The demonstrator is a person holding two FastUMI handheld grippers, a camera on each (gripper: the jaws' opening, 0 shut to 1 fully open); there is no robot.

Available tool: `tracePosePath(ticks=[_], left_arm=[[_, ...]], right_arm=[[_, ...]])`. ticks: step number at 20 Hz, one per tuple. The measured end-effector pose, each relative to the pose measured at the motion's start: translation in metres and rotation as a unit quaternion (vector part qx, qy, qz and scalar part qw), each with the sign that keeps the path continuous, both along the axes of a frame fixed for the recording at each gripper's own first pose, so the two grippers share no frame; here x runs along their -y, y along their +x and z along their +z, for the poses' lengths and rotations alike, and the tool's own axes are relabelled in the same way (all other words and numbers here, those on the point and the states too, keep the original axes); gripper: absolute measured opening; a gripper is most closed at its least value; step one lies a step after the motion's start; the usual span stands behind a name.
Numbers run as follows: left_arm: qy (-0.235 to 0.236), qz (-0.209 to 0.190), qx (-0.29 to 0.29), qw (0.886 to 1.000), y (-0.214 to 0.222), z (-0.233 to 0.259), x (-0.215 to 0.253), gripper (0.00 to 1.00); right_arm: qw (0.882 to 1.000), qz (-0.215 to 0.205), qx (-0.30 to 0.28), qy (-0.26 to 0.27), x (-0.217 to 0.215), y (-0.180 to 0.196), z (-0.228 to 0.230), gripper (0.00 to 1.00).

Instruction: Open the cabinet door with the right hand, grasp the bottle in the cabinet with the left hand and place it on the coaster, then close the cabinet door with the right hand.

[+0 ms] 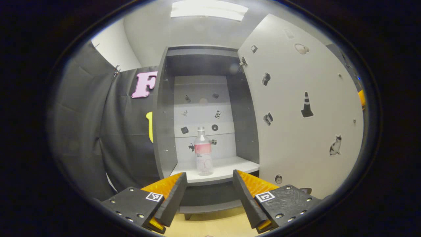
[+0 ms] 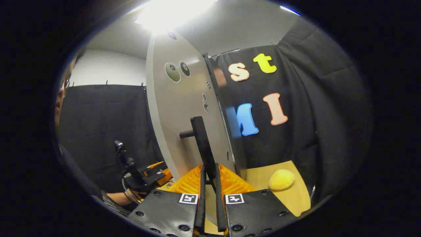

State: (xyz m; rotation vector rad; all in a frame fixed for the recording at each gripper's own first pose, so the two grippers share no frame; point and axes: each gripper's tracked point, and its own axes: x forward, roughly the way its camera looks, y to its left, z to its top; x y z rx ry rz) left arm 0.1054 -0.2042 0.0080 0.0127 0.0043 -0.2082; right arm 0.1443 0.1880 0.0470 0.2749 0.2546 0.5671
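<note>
- Left gripper point(image 1: 210, 179): fingers spread wide, nothing between them; held in front of the open cabinet, pointing into it.
- Cabinet point(image 1: 164, 115): grey carcass with a pale back panel bearing small stickers; white shelf point(image 1: 227, 171) inside, beyond the fingertips.
- Bottle point(image 1: 203, 152): clear, with a pink label band and a cap; stood upright on the white shelf, roughly centred. In the left gripper view it lay beyond the left gripper, framed in the gap between the two fingers, apart from both.
- Cabinet door point(image 1: 296, 112): pale, sticker-covered, swung open to the right of the cabinet opening.
- Right gripper point(image 2: 209, 184): fingers pressed close together, pinching the lower end of the door handle point(image 2: 202, 144).
- Door handle: dark vertical bar on a short post, fixed to the door's outer face point(image 2: 184, 108).
- Left gripper as seen from the right gripper view point(image 2: 149, 176): to the far left of the door, held by a hand point(image 2: 126, 196) with a sleeve at the wrist.
- Yellow round object point(image 2: 281, 179): lay on the wooden tabletop point(image 2: 296, 197), to the right of the door, well apart from the right gripper.
</note>
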Motion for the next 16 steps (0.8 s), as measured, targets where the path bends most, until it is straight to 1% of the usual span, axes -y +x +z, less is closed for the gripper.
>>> tracePosePath(ticks=[1, 2, 3, 4, 5, 6, 9, 10, 11, 12, 13, 14, 16], left_arm=[[-0.001, 0.001, 0.000, 1.000, 0.007, 0.002, 0.002, 0.84], [-0.001, 0.003, 0.002, 1.000, 0.013, 0.004, 0.002, 0.84], [0.001, 0.005, 0.006, 1.000, 0.022, 0.007, 0.002, 0.84], [0.000, 0.005, 0.011, 1.000, 0.030, 0.011, 0.004, 0.84], [-0.003, 0.003, 0.014, 1.000, 0.040, 0.015, 0.005, 0.84], [-0.007, -0.002, 0.015, 1.000, 0.051, 0.017, 0.008, 0.84], [-0.017, -0.005, 0.014, 1.000, 0.086, 0.024, 0.010, 0.84], [-0.016, -0.007, 0.014, 1.000, 0.098, 0.026, 0.010, 0.84], [-0.012, -0.011, 0.013, 1.000, 0.110, 0.027, 0.013, 0.84], [-0.005, -0.014, 0.013, 1.000, 0.121, 0.028, 0.016, 0.86], [0.002, -0.017, 0.011, 1.000, 0.133, 0.026, 0.018, 0.86], [0.009, -0.014, 0.005, 1.000, 0.145, 0.022, 0.018, 0.84], [0.016, -0.012, -0.007, 1.000, 0.162, 0.014, 0.023, 0.84]], right_arm=[[1.000, -0.007, 0.007, -0.014, 0.008, -0.005, -0.002, 0.16], [0.999, -0.025, 0.012, -0.038, 0.023, -0.011, -0.006, 0.16], [0.997, -0.047, 0.018, -0.062, 0.040, -0.012, -0.009, 0.18], [0.995, -0.063, 0.020, -0.076, 0.051, -0.011, -0.011, 0.13], [0.993, -0.081, 0.019, -0.085, 0.064, -0.006, -0.014, 0.14], [0.992, -0.093, 0.017, -0.089, 0.071, 0.006, -0.014, 0.24], [0.985, -0.132, 0.010, -0.111, 0.095, 0.023, -0.030, 0.76], [0.980, -0.152, 0.006, -0.128, 0.113, 0.017, -0.040, 0.94], [0.975, -0.167, 0.000, -0.143, 0.126, 0.023, -0.048, 0.92], [0.972, -0.179, -0.006, -0.153, 0.135, 0.025, -0.055, 0.92], [0.969, -0.187, -0.013, -0.159, 0.142, 0.028, -0.060, 0.98], [0.968, -0.193, -0.019, -0.162, 0.147, 0.029, -0.067, 0.98], [0.964, -0.206, -0.030, -0.165, 0.158, 0.034, -0.075, 0.98]])
